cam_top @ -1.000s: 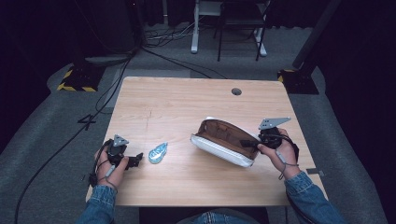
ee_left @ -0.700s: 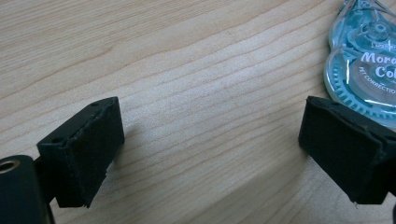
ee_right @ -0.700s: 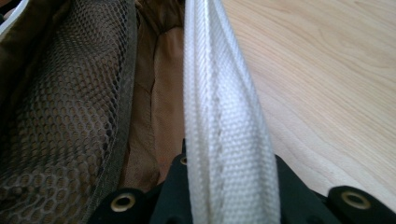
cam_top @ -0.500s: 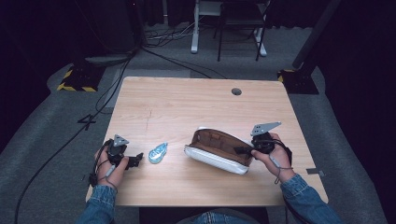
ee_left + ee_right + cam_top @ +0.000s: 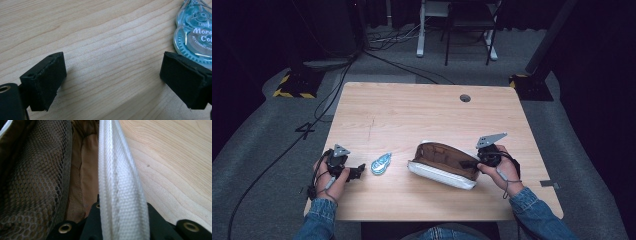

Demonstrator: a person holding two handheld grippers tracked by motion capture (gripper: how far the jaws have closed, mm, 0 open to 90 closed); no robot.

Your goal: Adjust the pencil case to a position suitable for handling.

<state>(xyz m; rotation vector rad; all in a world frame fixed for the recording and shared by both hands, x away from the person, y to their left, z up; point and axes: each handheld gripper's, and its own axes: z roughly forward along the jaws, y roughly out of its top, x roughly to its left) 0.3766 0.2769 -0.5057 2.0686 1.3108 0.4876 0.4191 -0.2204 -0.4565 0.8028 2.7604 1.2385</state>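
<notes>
Two things matter: the soft, light pencil case (image 5: 443, 165) lying open at the table's (image 5: 422, 110) near right sags, so the right gripper (image 5: 473, 163) is clamped on its stiffer woven rim (image 5: 120, 195).

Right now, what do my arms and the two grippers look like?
Both sleeves are blue denim. Each hand-held gripper is black: the left and the right both carry a grey three-cornered plate on top and trail a thin cable. The left's pads are blocky black foam.

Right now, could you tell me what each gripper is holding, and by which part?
The right gripper is shut on the pouch, pinching its white woven rim at the open end. The left gripper holds nothing; the correction tape lies beside one jaw.
</notes>
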